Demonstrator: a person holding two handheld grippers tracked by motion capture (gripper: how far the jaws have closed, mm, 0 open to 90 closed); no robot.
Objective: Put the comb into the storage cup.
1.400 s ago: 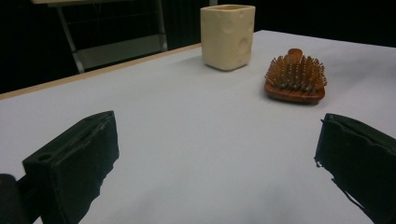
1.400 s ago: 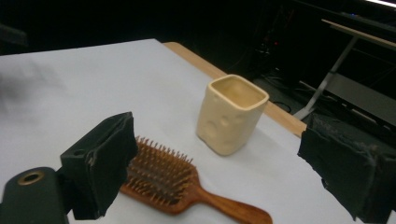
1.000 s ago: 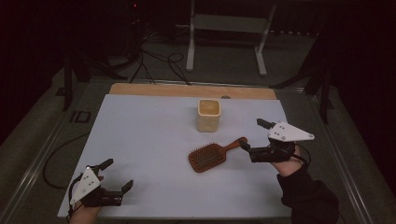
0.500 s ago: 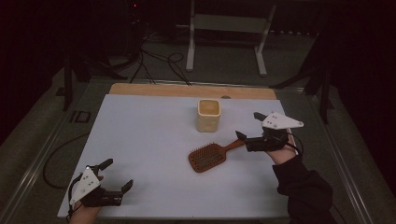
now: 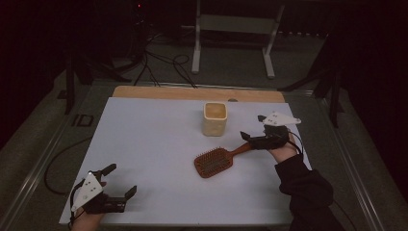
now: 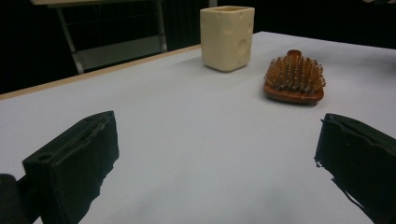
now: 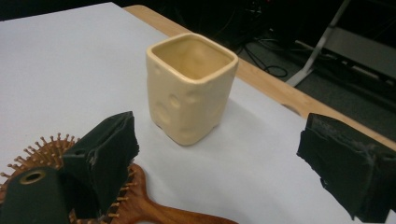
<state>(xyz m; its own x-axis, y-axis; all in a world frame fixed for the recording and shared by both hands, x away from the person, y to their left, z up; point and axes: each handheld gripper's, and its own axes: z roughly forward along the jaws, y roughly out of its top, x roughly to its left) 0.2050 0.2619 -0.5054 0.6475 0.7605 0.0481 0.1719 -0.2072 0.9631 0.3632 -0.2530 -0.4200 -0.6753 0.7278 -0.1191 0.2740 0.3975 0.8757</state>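
High view: right gripper (image 5: 246, 136) gapes, unclosed, over the wooden hairbrush (image 5: 214, 161) handle beside the cup (image 5: 214, 118); left gripper (image 5: 121, 181) idles wide, holding nothing.

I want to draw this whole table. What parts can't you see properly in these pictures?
- Brush handle: right gripper view, cut off by the bottom edge; a black jaw covers part of the bristles.
- Cup bottom inside: high view, too small and dim; right gripper view, hidden by its near wall.
- Left gripper hand: high view, cut off by the bottom edge.
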